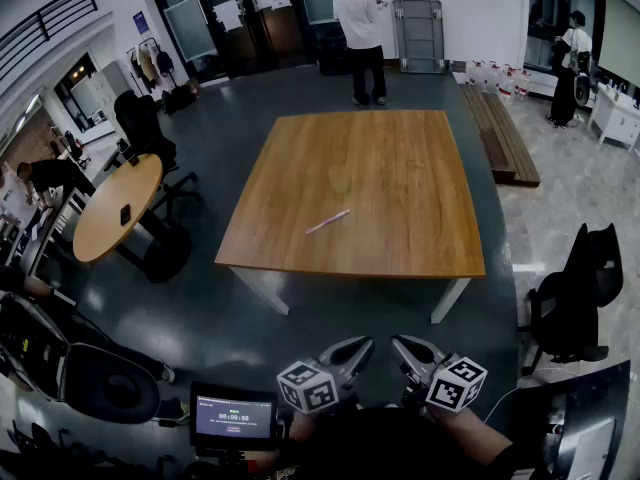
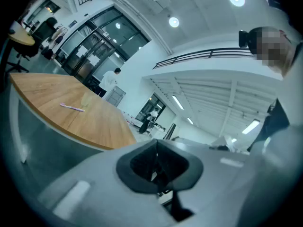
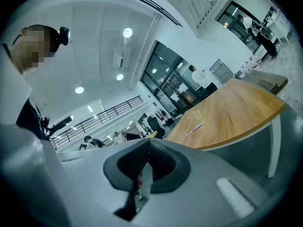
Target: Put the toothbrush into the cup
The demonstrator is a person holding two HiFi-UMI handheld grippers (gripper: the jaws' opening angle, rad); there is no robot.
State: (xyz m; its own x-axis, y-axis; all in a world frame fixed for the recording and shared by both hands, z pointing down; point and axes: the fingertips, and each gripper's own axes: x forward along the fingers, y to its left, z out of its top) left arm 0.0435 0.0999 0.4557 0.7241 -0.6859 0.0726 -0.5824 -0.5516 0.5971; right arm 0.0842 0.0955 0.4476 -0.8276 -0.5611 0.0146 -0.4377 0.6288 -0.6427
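A pink toothbrush (image 1: 328,222) lies on the square wooden table (image 1: 400,148), near its front edge. It also shows as a thin pink stick in the left gripper view, toothbrush (image 2: 72,107), and in the right gripper view, toothbrush (image 3: 194,129). A faint clear cup (image 2: 86,98) seems to stand just beyond it on the table; in the head view I cannot make it out. My left gripper (image 1: 360,349) and right gripper (image 1: 402,347) hang side by side close to my body, well short of the table. Both are shut with nothing between the jaws.
Dark floor lies between me and the table. A round wooden table (image 1: 115,208) with office chairs stands at the left, a black chair (image 1: 575,298) at the right. A small timer screen (image 1: 233,415) sits below my left gripper. A person (image 1: 360,33) stands beyond the table.
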